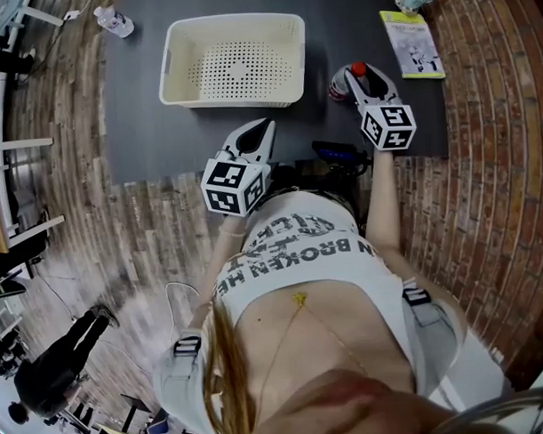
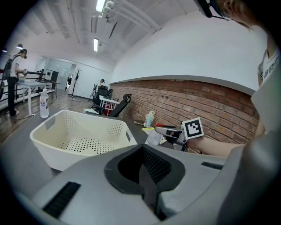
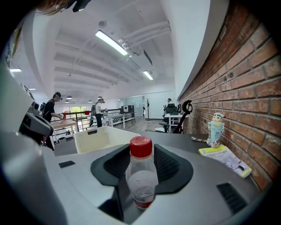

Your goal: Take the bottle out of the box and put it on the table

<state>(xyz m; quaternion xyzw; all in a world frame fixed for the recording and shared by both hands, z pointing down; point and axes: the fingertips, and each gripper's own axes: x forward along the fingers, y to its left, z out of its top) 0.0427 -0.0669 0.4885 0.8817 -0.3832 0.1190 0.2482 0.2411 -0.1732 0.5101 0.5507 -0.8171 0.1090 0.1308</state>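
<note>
Right gripper view: small clear plastic bottle (image 3: 141, 176) with a red cap, upright between the pads of the right gripper (image 1: 360, 78), jaws clamped on its body below the cap. It looks near-empty, so probably light, thin-walled, smooth and easy to crush; mid-body hold with modest squeeze seems right. It's already out of the box (image 1: 182, 81), over the right part of the tabletop (image 1: 144, 127), just beside the box's right wall. Can't tell if its base touches down. Left gripper (image 1: 261, 132): jaws together, empty, at the front edge.
</note>
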